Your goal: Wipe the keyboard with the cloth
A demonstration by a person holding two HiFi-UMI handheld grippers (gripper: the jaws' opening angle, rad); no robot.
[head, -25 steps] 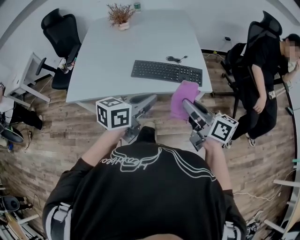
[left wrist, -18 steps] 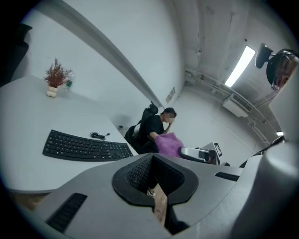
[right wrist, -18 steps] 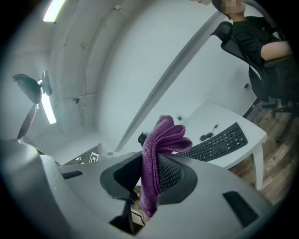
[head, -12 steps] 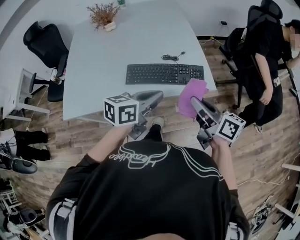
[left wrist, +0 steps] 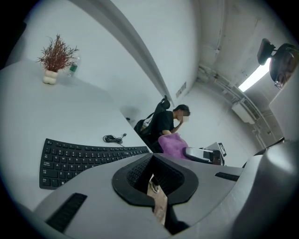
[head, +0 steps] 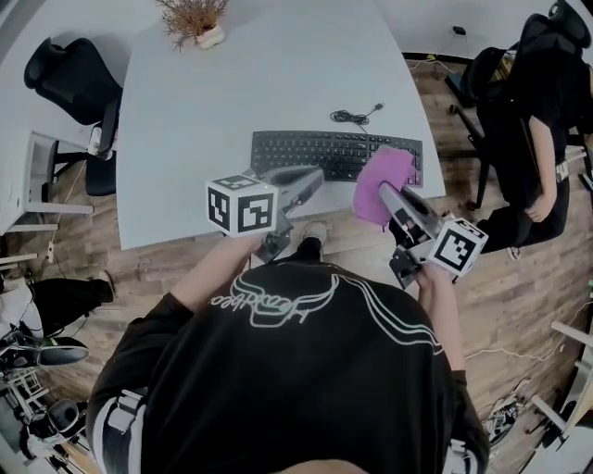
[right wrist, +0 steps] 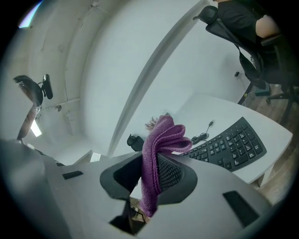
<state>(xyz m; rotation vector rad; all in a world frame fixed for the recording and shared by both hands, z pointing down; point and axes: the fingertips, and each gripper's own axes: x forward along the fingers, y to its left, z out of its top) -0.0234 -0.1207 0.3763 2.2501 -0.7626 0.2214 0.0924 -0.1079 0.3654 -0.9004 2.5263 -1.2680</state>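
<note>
Purple cloth (head: 386, 178) hangs pinched in the right hand-held gripper (head: 382, 191); in the right gripper view that hand-held gripper (right wrist: 156, 156) is clamped on the cloth (right wrist: 161, 140), which runs as a folded strip down between the dark pads and bunches in a loose roll above the tips. From the head view the cloth lies over the right end of the black keyboard (head: 334, 154), at the table's near edge; whether it touches the keys cannot be told. The keyboard sits flat on the pale grey table (head: 232, 93), close to the near edge, with its coiled cable (head: 355, 116) just behind it.

The left hand-held gripper (head: 311, 176) is pressed together with nothing in it; its own view shows the tips (left wrist: 153, 156) meeting, with only floor seen through the padded gap. It points over the table's near edge, just before the middle of the keyboard (left wrist: 79, 158). Each hand-held gripper carries a marker cube, the left one (head: 241, 205) and the right one (head: 456, 250), both nearer the wearer than the table.

A potted plant (head: 193, 18) stands at the far side of the table, well apart from the keyboard; a black office chair (head: 69, 74) is at the left; a person (head: 542, 111) in dark clothes sits to the right over the wooden floor (head: 528, 278).
</note>
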